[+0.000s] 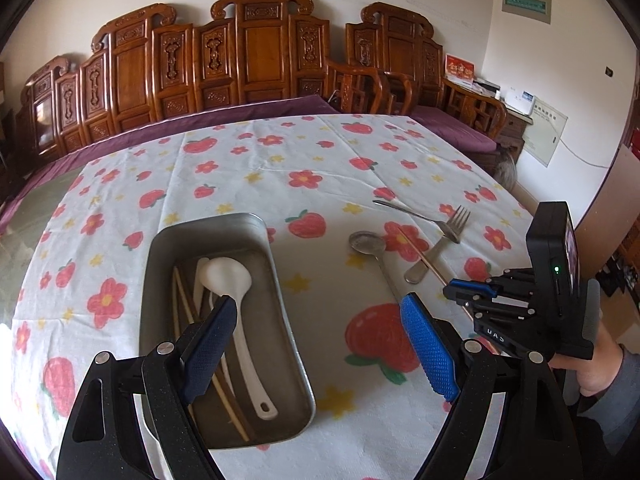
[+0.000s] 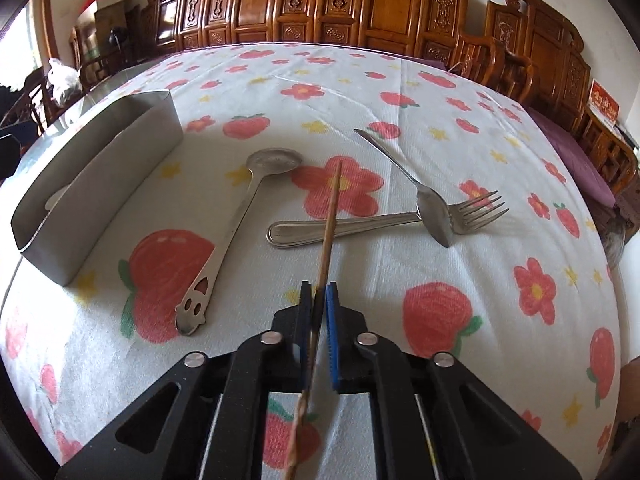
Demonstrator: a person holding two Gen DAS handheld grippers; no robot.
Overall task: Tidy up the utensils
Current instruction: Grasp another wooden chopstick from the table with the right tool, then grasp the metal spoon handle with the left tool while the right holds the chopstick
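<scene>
Your table (image 1: 248, 168) fills both views under a white cloth printed with red flowers and strawberries. A carved wooden bench (image 1: 248, 52) runs along the top of both frames.

The steel tray (image 1: 280, 320) sits lower centre-left in the left wrist view and at the left edge (image 2: 120, 168) in the right wrist view. In it lie a white ladle (image 1: 232, 280), bowl toward the far end, and a few chopsticks (image 1: 188, 308) along its left side.

Your left gripper (image 1: 320, 336) hangs over the tray's right wall, jaws wide, nothing between them; its dark pad overlaps the ladle in the picture, contact unclear.

Your right gripper (image 2: 319, 300) sits bottom centre of its own view, and right of centre (image 1: 452, 292) in the left view. It's clamped on one chopstick (image 2: 330, 220), which points up-frame across the fork handle.

Loose on the cloth:
- fork (image 2: 384, 220), lying sideways, tines to the right
- small spoon (image 2: 404, 184), bowl resting on the fork's neck
- big spoon (image 2: 236, 220), left of the chopstick, bowl up-frame, cut-out handle end down-frame
</scene>
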